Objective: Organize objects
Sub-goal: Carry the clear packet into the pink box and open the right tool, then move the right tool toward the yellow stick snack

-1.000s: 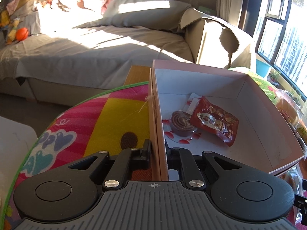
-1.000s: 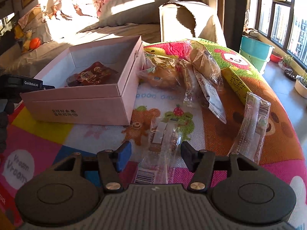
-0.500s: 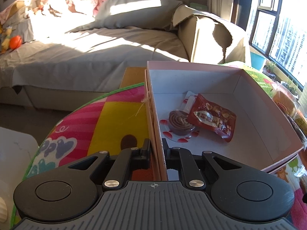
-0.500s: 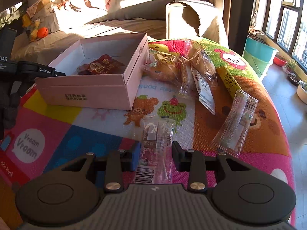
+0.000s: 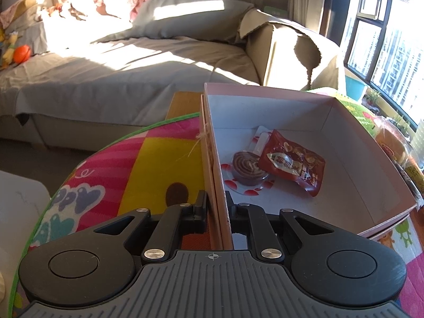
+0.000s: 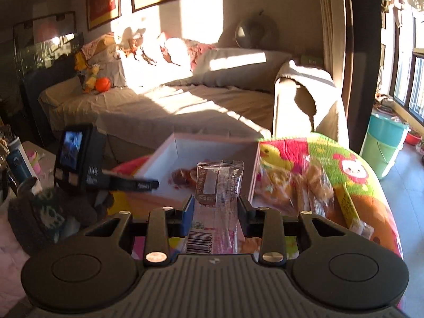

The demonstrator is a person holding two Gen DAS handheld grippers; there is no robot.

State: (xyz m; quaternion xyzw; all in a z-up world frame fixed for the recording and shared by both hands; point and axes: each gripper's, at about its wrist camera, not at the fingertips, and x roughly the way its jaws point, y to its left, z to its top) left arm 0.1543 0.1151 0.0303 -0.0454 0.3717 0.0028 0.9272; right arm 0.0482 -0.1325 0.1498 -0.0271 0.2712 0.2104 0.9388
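A clear snack packet (image 6: 217, 185) is pinched between the jaws of the right gripper (image 6: 216, 212). Beyond the jaws lies the open pink box (image 6: 182, 145); bagged buns (image 6: 299, 185) sit to their right.

Box (image 5: 344, 100): pale pink outside, white inside. In it, a dark red pouch (image 5: 292, 163) with gold print, touching a brown-and-tan spiral disc (image 5: 247, 165) on a white wrapper with red spots.

Mat (image 5: 148, 164) left of box: hot-pink stripes, yellow panel, brown oval, pale blue letters, green border. Right of box, in the right wrist view: green, pink, orange, with a yellow duck (image 6: 270, 156).

Packet (image 6: 217, 185) in front of box: clear, grey-brown print, white strip, barcode on pink below.

Sofa (image 5: 132, 69) behind box: grey-beige. Orange ball (image 5: 22, 53) at its left end. Bucket (image 6: 384, 143) right of box: teal over light green.
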